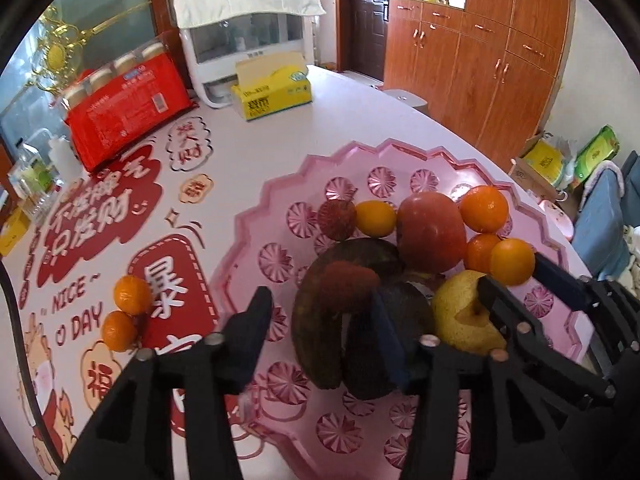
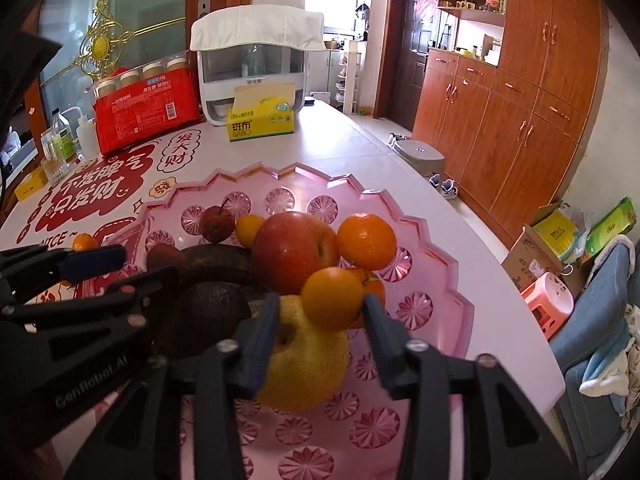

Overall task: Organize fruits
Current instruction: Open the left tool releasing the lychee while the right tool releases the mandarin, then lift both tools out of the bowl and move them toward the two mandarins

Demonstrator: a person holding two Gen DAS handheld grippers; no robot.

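Right up close, the right gripper (image 2: 320,320) sits with its jaws parted around a small orange (image 2: 332,298), pads standing just off its skin, so nothing is gripped. That orange perches on a yellow pear (image 2: 304,364) low in the pink scalloped fruit tray (image 2: 436,280). Over on the other side, the left gripper (image 1: 320,316) is partly open too, straddling a dark red fruit (image 1: 348,284) that lies on two dark avocados (image 1: 320,344); whether a pad touches it I cannot tell. Behind them a red apple (image 2: 294,256), a bigger orange (image 2: 366,242) and a wrinkled red fruit (image 2: 216,224). Two mandarins (image 1: 126,308) wait outside on the table (image 1: 280,128).
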